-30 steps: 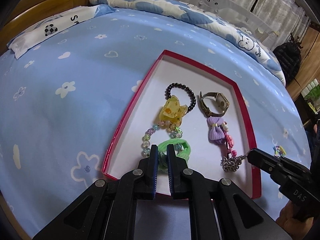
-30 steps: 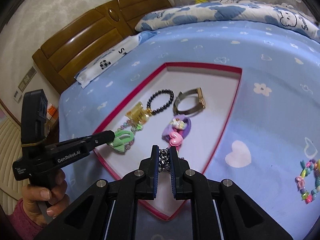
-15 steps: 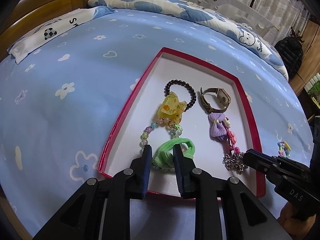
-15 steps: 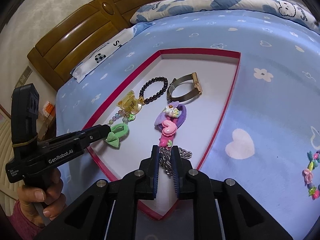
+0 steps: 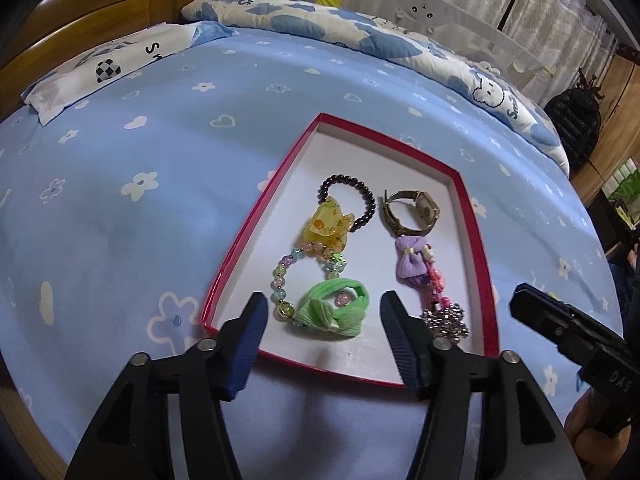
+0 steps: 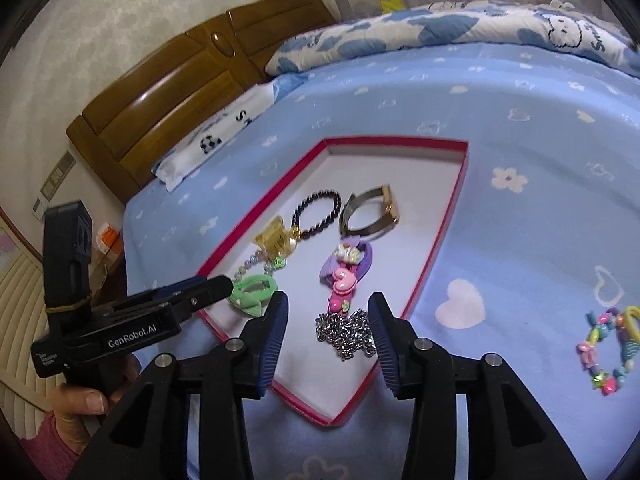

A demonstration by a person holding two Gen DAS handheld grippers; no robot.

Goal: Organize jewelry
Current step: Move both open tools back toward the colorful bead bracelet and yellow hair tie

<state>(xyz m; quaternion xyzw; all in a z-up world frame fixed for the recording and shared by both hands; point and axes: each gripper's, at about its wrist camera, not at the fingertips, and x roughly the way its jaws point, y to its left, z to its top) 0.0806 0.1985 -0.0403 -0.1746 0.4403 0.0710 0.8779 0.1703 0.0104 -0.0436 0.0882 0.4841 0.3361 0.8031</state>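
Moved: both grippers, left (image 5: 322, 322) and right (image 6: 328, 320), just spread wide, dropping hair tie (image 5: 334, 312) and chain (image 6: 348, 334).
Tray (image 5: 256, 220): seven pieces (one bracelet (image 6: 604, 350) outside).

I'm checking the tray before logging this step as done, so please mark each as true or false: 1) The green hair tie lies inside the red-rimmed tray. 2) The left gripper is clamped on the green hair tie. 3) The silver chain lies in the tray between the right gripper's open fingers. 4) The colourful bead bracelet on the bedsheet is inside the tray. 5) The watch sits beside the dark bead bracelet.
1) True: the green hair tie lies in the red-rimmed tray.
2) False: the left gripper is open, pads clear of it.
3) True: the silver chain lies loose between the right gripper fingers.
4) False: the colourful bead bracelet lies outside, on the bedsheet.
5) True: the watch sits beside the dark bead bracelet.
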